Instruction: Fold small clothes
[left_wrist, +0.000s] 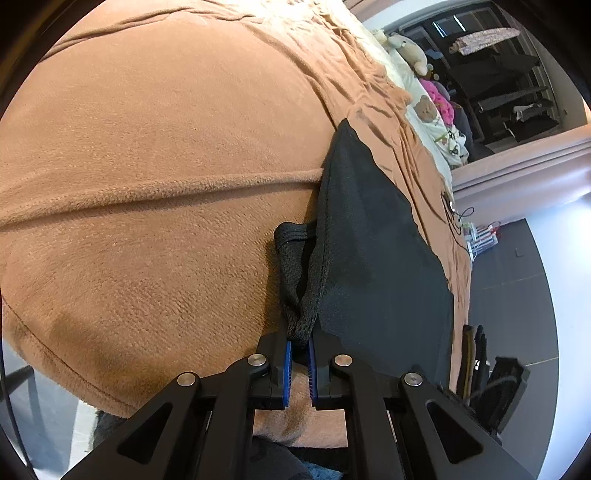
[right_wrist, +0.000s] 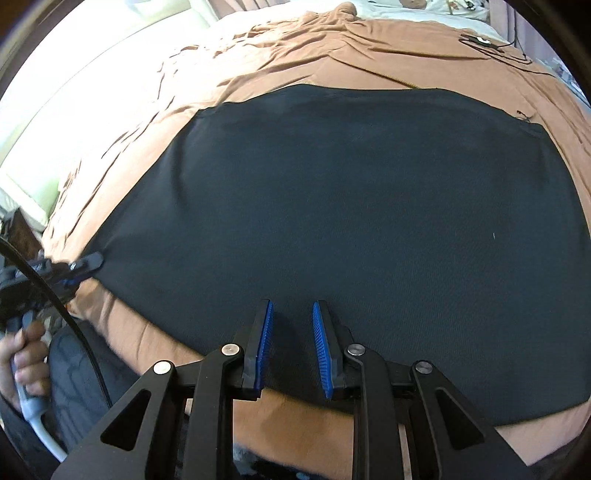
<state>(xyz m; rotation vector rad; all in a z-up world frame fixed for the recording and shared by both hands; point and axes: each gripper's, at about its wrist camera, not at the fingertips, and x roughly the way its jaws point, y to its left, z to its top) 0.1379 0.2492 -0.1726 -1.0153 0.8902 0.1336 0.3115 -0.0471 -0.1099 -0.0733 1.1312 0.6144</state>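
The left hand-held gripper (left_wrist: 300, 345) is closed on a bunched corner of the black garment (left_wrist: 369, 236); its blue ribbed pads (left_wrist: 289, 373) pinch a gathered, rope-like twist of knit fabric at the fingertips. The right hand-held gripper (right_wrist: 292, 314) stands with a narrow gap between its blue ribbed pads (right_wrist: 265, 347); the fingertips are poised over the near edge of the black garment (right_wrist: 351, 221), and no fold of fabric is visible between the pads, so contact with the cloth cannot be confirmed. The garment lies on a bed, spread over a brown blanket (left_wrist: 166, 147) of short, plush pile with a raised seam ridge across it. The right wrist view shows the garment as a wide, smooth, flat panel with a curved far edge, and also shows the left hand-held gripper (right_wrist: 86, 264) at the panel's left corner, with a person's hand (right_wrist: 26, 354) around its light handle and a black cable (right_wrist: 55, 295) beside it. The left wrist view shows the same garment edge-on, its corner lifted into a ridge, plus items outside the other view: soft toys (left_wrist: 406, 48) near the head of the bed, a rack of hanging clothes (left_wrist: 509, 85), and a dark floor (left_wrist: 517, 266).
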